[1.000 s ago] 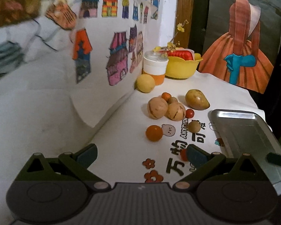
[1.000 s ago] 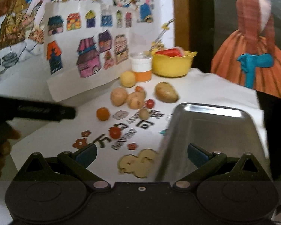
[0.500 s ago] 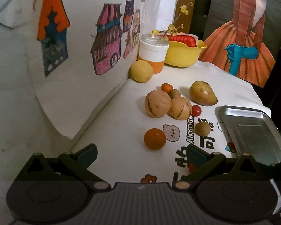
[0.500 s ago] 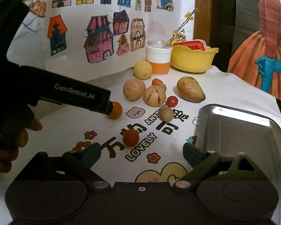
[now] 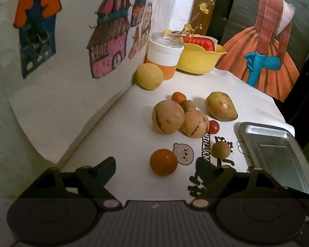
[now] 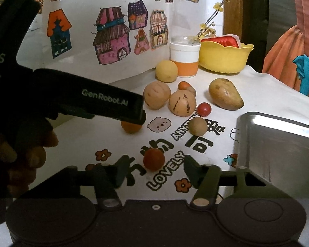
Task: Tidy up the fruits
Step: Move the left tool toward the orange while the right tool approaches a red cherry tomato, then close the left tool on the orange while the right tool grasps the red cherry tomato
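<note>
The fruits lie loose on the white printed desk, none of them yet in the metal tray (image 6: 278,144) at the right. Nearest the left gripper (image 5: 155,165) is a small orange (image 5: 163,161), sitting just ahead of its spread fingers and roughly centred between them; nothing is held. The right gripper (image 6: 152,169) is likewise wide open and empty, with a little red-orange fruit (image 6: 153,159) lying between its fingertips, not yet touched as far as I can tell.

So the step in hand looks like the first pick-ups: each gripper lined up on its own small round fruit. The next move, I'd judge, calls for easing forward and closing gently (round things roll away if nudged), then carrying over to the tray.

Farther off sit two striped tan melons (image 5: 167,117), a mango (image 5: 220,106), a cherry tomato (image 5: 213,126) and a brown round fruit (image 5: 220,149). At the far end stand a yellow fruit (image 5: 149,76), a white-and-orange cup (image 5: 163,55) and a yellow bowl (image 5: 197,58).
</note>
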Demonstrator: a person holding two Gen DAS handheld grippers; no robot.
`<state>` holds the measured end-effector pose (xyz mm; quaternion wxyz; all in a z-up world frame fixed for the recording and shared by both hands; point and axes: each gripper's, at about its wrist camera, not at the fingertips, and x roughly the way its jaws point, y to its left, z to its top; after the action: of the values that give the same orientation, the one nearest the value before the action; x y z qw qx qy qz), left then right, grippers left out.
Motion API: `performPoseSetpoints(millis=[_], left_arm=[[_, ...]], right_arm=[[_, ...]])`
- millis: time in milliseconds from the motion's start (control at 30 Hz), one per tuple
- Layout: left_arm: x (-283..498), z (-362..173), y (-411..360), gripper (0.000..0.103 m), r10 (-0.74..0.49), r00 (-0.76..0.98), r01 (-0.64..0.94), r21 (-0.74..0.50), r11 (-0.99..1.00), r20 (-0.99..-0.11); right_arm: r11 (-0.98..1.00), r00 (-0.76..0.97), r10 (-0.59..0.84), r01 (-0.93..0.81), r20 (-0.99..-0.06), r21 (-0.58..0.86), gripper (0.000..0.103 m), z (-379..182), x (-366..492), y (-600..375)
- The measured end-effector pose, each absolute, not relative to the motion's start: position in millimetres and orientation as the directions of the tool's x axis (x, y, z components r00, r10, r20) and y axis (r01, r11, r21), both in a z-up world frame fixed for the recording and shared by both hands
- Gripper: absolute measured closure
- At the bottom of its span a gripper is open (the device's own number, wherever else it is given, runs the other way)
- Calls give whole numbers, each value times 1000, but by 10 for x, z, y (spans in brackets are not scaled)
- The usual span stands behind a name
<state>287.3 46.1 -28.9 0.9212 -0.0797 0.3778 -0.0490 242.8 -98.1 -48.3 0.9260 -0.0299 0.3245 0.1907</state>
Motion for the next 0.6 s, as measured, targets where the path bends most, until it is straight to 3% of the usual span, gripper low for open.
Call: performPoseSetpoints(millis=[167, 433, 600], left_arm=[[2907, -350, 425, 31, -169, 701, 47, -191, 980, -693], [2989, -412, 366, 61, -182, 694, 58, -199, 978, -697], [2983, -410, 367, 68, -169, 697, 46, -192, 980, -697]], right_arm=[[927, 714, 326, -370, -619, 62, 58, -514, 2472, -966], [926, 717, 323, -375, -617, 49, 68, -539, 2531, -932], [924, 720, 323, -380, -615, 41, 78, -539, 2528, -913]])
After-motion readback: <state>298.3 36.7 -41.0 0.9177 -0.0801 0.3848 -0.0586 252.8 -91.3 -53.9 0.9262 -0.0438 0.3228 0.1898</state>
